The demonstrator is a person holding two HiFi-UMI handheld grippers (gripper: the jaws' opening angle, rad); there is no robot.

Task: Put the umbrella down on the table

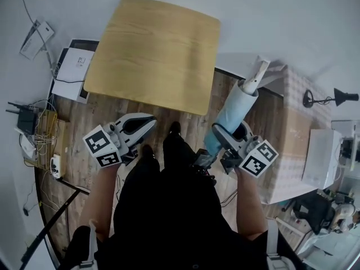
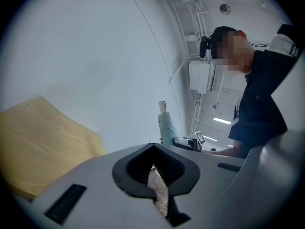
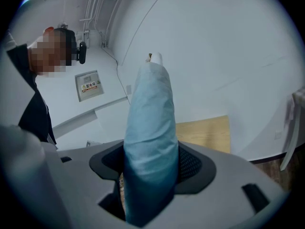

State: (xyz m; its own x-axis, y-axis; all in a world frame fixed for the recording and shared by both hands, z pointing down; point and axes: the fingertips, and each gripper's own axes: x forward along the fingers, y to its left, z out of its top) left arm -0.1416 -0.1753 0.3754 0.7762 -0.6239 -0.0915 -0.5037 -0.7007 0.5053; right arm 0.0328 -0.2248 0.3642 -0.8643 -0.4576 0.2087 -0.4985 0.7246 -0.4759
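A folded light-blue umbrella (image 1: 233, 112) with a white tip is held in my right gripper (image 1: 220, 134). The gripper is shut on the umbrella's lower part, and the umbrella points up and away over the floor, right of the table. In the right gripper view the umbrella (image 3: 150, 128) rises between the jaws and fills the middle. The square wooden table (image 1: 154, 49) stands ahead, its top bare. My left gripper (image 1: 147, 122) hovers over the floor near the table's front edge, shut on nothing. In the left gripper view the umbrella (image 2: 167, 125) shows far off beside the table (image 2: 38, 137).
A second table with a checked cloth (image 1: 292, 128) stands at the right, carrying a black desk lamp (image 1: 326, 99) and a white box (image 1: 320, 156). On the floor at the left are a white device (image 1: 73, 66), a router with cables (image 1: 28, 120) and a tripod leg (image 1: 50, 224).
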